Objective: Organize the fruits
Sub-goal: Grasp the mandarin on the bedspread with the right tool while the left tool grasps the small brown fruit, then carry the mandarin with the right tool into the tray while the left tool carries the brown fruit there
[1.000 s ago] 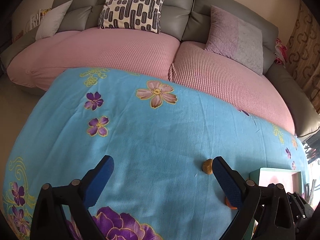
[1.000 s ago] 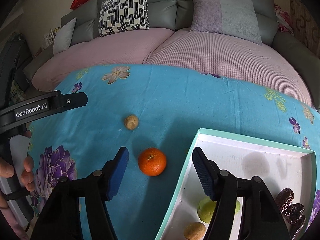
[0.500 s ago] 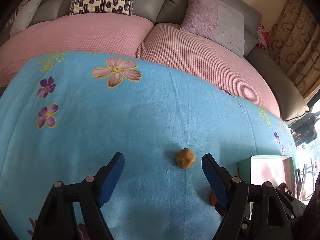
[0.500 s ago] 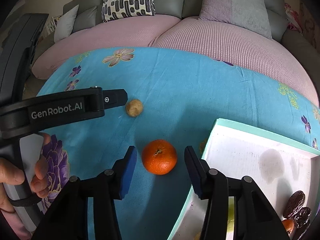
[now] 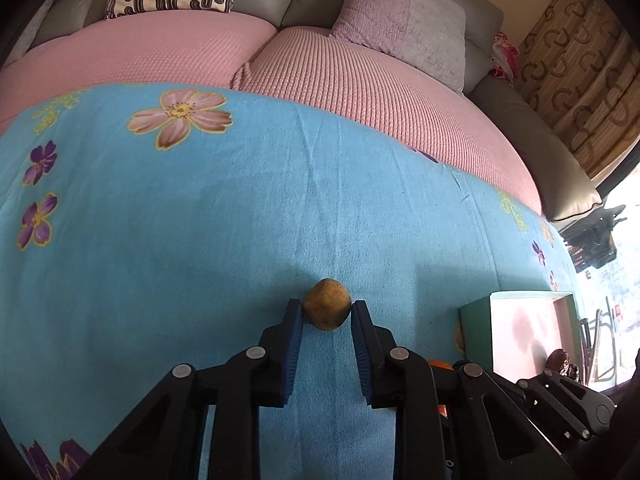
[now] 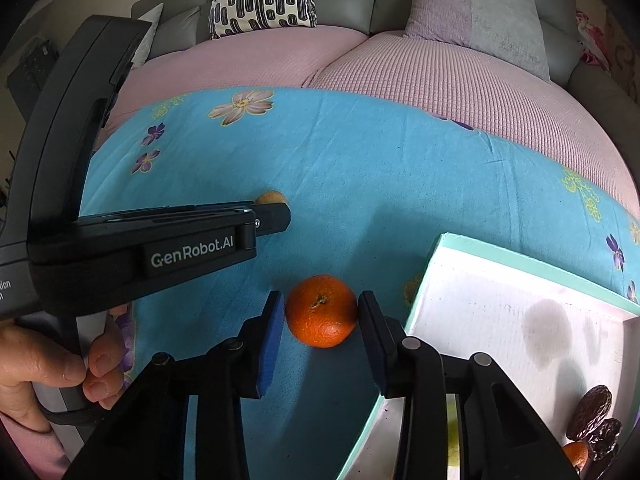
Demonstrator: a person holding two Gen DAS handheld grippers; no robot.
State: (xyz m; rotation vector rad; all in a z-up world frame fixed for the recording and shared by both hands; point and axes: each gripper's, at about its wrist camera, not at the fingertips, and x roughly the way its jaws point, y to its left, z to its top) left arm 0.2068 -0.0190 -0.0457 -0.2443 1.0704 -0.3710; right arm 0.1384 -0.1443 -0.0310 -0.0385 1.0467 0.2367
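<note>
Right wrist view: mandarin orange (image 6: pixel 321 311), centre frame, tray (image 6: pixel 496 312) at 3 o'clock; right gripper (image 6: pixel 321 314) pads touch both flanks. Likely light, firm, pebbled, prone to rolling: hold at equator. Left gripper (image 5: pixel 327 313) clamped on small brown fruit (image 5: pixel 327 309), probably brittle-skinned.

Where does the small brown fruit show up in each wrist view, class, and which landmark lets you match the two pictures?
Left wrist view: the small brown fruit sits low in the centre, between the left gripper fingertips, on the blue cloth.
Right wrist view: the same fruit peeks out left of centre, mostly hidden behind the left gripper.
Shared landmark: the pink flower printed near the cloth's far edge.
</note>
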